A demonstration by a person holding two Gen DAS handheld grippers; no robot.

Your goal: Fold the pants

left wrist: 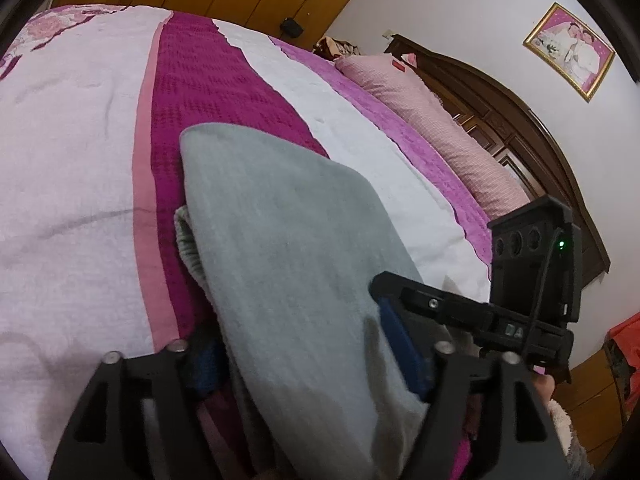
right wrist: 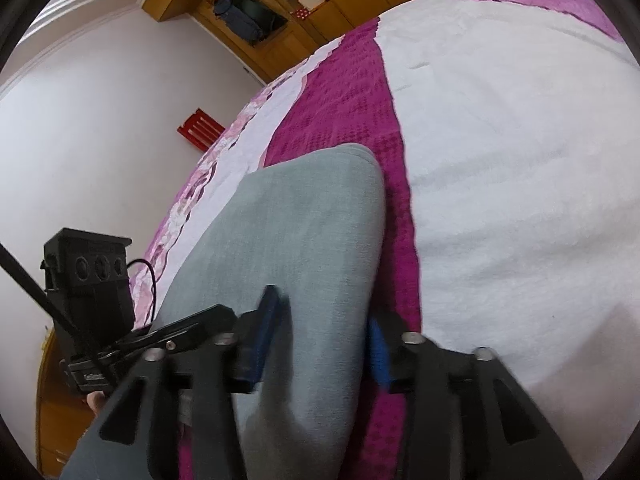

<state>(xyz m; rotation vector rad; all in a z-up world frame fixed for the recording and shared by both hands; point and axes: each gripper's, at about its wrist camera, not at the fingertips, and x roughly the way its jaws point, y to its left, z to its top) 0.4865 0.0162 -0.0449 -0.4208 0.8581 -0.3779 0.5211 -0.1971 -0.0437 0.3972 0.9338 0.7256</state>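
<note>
Now the soft grey pants (left wrist: pixel 280 248) are laid folded on the bumpy pink and white bed (left wrist: pixel 80 140). Both the left gripper (left wrist: pixel 316 364) and right gripper (right wrist: pixel 320 340) have fingers spread apart around the cloth, gripping nothing.

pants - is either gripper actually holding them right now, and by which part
Neither. The gray pants lie between the open pads of the left gripper and right gripper, at their near end on the bed.

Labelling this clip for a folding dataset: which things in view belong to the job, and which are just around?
Job:
grey pants
left gripper
right gripper
bedspread, the work surface

Just around:
pink pillow
framed photo
wooden headboard
wardrobe
</note>
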